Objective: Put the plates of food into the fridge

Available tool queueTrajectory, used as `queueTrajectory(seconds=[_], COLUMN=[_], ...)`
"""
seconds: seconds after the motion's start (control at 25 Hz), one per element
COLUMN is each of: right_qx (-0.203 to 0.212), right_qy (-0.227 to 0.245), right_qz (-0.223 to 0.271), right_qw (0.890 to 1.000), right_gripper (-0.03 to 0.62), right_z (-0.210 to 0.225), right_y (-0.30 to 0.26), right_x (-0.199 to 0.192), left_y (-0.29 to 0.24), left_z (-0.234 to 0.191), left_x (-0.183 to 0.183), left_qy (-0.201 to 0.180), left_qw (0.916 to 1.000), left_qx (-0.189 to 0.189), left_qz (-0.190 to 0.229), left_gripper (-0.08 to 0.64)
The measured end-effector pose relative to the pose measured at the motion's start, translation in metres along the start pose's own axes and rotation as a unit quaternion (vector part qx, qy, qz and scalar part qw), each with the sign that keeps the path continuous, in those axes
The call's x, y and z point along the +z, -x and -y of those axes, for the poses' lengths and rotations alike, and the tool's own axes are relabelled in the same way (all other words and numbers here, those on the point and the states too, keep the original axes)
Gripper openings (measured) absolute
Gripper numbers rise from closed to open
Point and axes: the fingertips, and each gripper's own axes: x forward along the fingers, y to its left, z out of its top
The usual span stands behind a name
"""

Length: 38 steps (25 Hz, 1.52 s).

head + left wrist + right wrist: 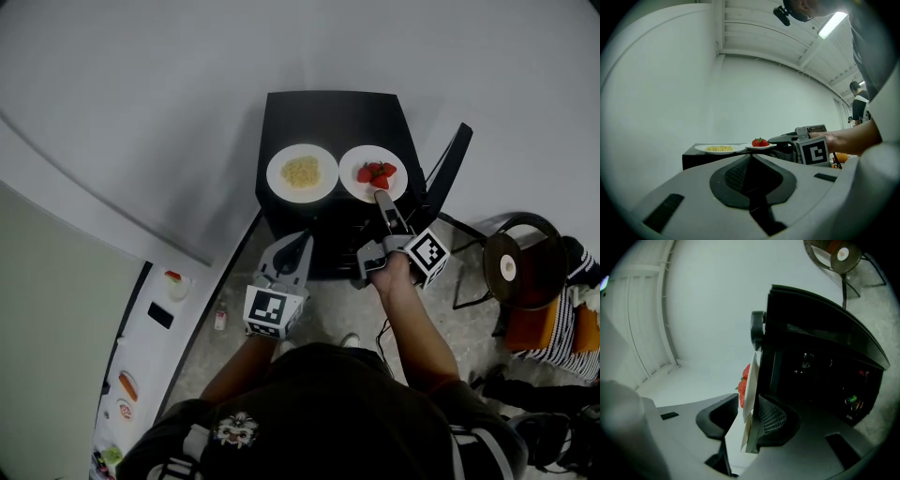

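Observation:
Two white plates stand on top of a black mini fridge. One holds yellow food, the other strawberries. My right gripper is open at the near edge of the strawberry plate. In the right gripper view the plate's rim sits between the jaws of the right gripper, close against one pad, with a gap to the other; the strawberries show beyond. My left gripper is shut and empty, held in front of the fridge. The left gripper looks at both plates.
A black panel juts out at the fridge's right side. A round black stool and striped cloth lie at the right. A white counter with small items runs along the left. A person stands far off.

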Motion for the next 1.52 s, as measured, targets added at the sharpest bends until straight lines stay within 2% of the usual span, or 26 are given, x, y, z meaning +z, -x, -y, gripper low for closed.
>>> queueTrajectory(seconds=[0.12, 0.44, 0.96, 1.4, 1.52], right_qx=[-0.007, -0.024, -0.005, -0.024, -0.019], right_qy=[-0.021, -0.034, -0.013, -0.011, -0.008], right_qz=[0.012, 0.026, 0.024, 0.010, 0.008], right_qw=[1.000, 0.999, 1.000, 1.000, 1.000], right_gripper=[0.101, 0.043, 0.032, 0.032, 0.032], right_z=[0.004, 0.013, -0.003, 0.012, 0.012], right_y=[0.003, 0.003, 0.014, 0.015, 0.045], right_x=[0.001, 0.005, 0.003, 0.003, -0.003], left_y=[0.005, 0.003, 0.002, -0.022, -0.007], left_z=[-0.006, -0.015, -0.014, -0.028, -0.013], left_x=[-0.007, -0.005, -0.008, -0.019, -0.021], left_qy=[0.019, 0.023, 0.033, 0.053, 0.048], left_qw=[0.9996, 0.9993, 0.9990, 0.9978, 0.9982], left_qx=[0.018, 0.028, 0.028, 0.025, 0.024], left_qz=[-0.011, -0.007, -0.009, -0.030, -0.027], left_gripper=[0.028, 0.028, 0.028, 0.028, 0.028])
